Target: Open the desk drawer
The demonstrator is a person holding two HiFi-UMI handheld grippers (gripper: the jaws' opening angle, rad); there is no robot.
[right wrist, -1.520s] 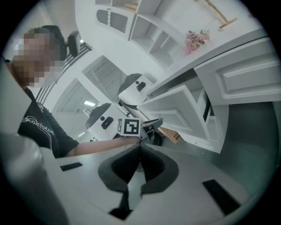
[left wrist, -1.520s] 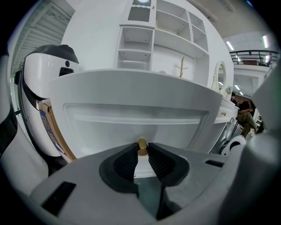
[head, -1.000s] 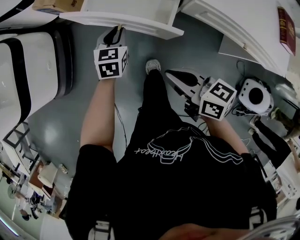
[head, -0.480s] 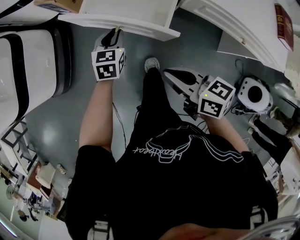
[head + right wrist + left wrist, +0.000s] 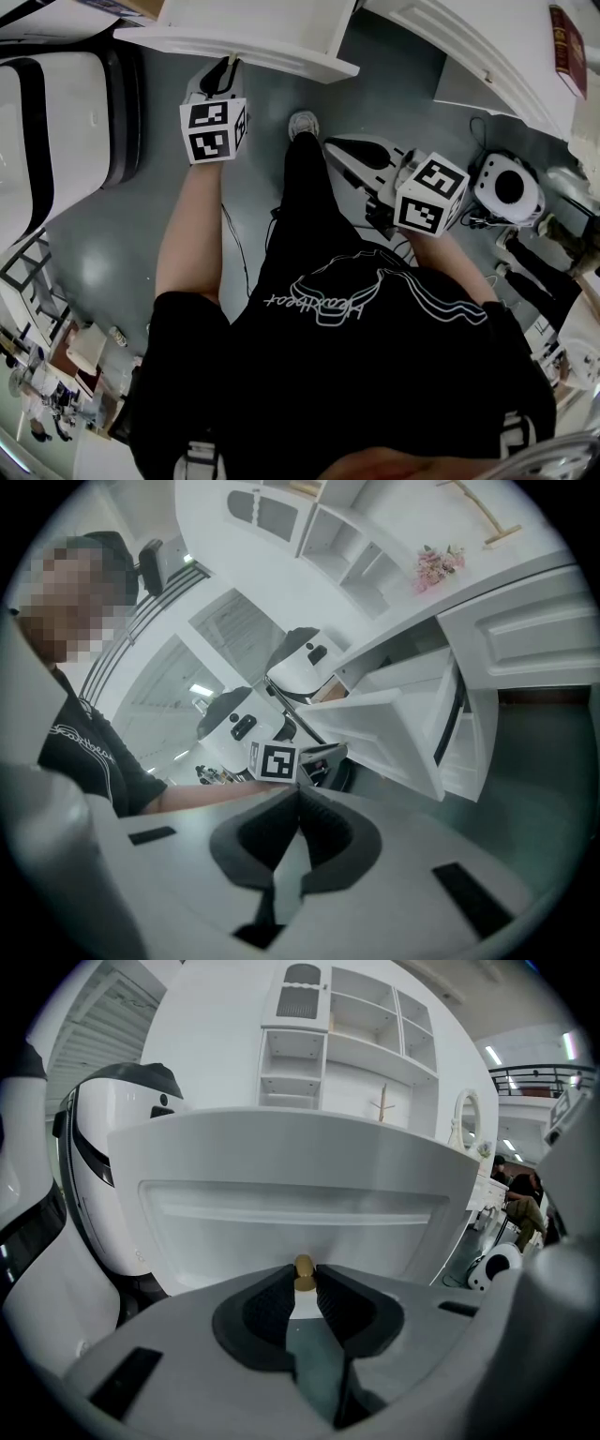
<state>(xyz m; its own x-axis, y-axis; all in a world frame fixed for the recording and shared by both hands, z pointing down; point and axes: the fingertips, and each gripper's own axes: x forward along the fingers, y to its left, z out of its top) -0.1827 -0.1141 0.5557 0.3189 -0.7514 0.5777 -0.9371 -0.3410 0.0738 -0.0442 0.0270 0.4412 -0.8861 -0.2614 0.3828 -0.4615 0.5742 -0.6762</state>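
One pair of tongs does the work here: the left tongs [image 5: 303, 1285] are clenched on the small brass knob [image 5: 304, 1269] of the white desk drawer [image 5: 246, 39]. In the head view the drawer juts out at 12 o'clock, drawn well clear of the surface [image 5: 487, 56] at 1 o'clock. The right tongs [image 5: 298, 799] hang at 3 o'clock, pressed together on nothing. Judging by how far the drawer stands out, the opening looks largely done; perhaps a last short pull and releasing the knob remain.
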